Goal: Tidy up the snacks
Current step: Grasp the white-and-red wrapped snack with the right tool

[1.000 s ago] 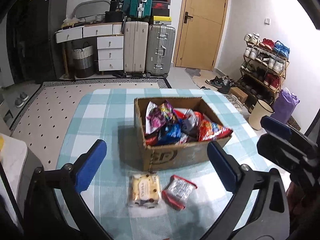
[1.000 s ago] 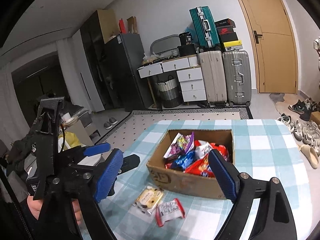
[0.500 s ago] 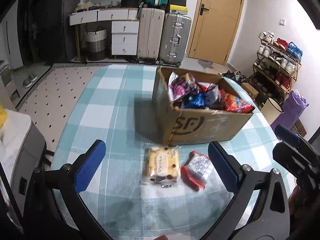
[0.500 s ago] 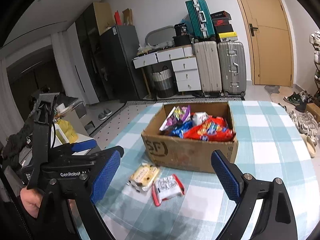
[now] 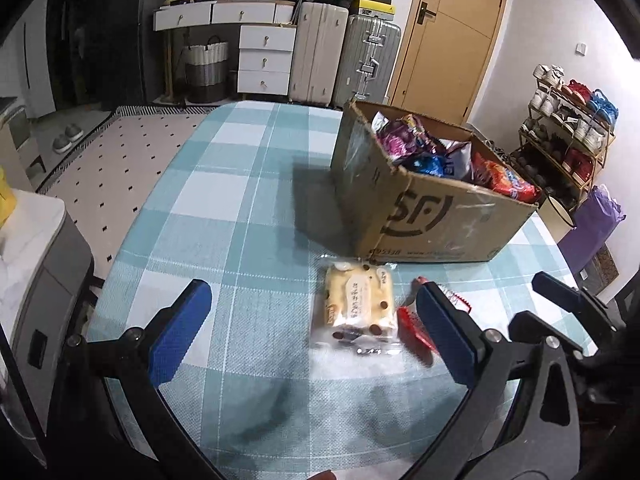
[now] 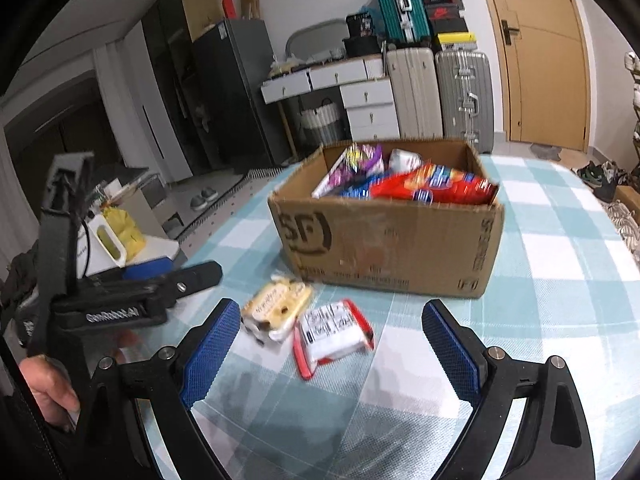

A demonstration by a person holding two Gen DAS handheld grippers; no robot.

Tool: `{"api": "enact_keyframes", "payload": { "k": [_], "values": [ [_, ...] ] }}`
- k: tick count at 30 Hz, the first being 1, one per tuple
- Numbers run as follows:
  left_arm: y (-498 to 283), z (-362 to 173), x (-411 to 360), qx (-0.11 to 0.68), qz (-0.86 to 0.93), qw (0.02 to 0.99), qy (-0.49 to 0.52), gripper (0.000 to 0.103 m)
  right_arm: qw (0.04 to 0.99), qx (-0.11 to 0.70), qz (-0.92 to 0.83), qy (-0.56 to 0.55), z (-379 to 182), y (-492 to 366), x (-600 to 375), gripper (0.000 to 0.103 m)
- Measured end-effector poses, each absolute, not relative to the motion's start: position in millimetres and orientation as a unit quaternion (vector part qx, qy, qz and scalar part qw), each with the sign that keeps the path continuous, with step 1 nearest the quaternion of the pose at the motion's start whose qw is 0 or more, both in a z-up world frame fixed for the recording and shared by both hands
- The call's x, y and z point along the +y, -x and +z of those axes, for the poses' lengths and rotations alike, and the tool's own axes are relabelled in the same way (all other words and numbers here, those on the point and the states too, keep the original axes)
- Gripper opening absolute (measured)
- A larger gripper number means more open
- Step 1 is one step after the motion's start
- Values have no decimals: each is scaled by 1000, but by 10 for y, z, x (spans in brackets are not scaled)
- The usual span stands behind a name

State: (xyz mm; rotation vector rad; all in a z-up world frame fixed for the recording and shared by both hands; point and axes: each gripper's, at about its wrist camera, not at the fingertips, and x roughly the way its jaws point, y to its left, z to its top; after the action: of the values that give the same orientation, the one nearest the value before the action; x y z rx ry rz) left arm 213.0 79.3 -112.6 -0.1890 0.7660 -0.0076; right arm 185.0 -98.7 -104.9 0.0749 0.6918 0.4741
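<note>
Counting two snack packets before one cardboard box: a cream packet and a red-edged packet. Since a second ago, we have sunk both tongs nearer; the left gripper and right gripper gape empty, the right having just widened.

lived-in home, entry/living area. evidence: wooden interior door with lever handle; open shoe rack loaded with sneakers beside it; three hard-shell suitcases stood against the wall; white drawer unit with a woven laundry basket under it; dark tall fridge; slippers on dotted floor tile; table under a teal checked cloth.
</note>
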Motion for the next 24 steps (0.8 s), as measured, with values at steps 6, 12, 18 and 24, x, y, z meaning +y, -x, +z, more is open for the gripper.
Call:
{"api": "enact_keyframes", "payload": {
  "k": [6,12,18,24],
  "values": [
    [-2066,-1306,944,387,-3,913,127,102,899,374,226,-22,-1283,-2030,-887,94],
    [-2077,-1392,1073,386,3,912,136,102,888,400,228,7,-1491,-2158,-705,94],
    [-2062,-1465,1117,389,-1,910,142,102,879,421,224,26,-1670,-2298,-567,86],
    [-2064,-1634,1154,404,-5,903,150,102,873,432,225,31,-1779,-2436,-471,67]
  ]
}}
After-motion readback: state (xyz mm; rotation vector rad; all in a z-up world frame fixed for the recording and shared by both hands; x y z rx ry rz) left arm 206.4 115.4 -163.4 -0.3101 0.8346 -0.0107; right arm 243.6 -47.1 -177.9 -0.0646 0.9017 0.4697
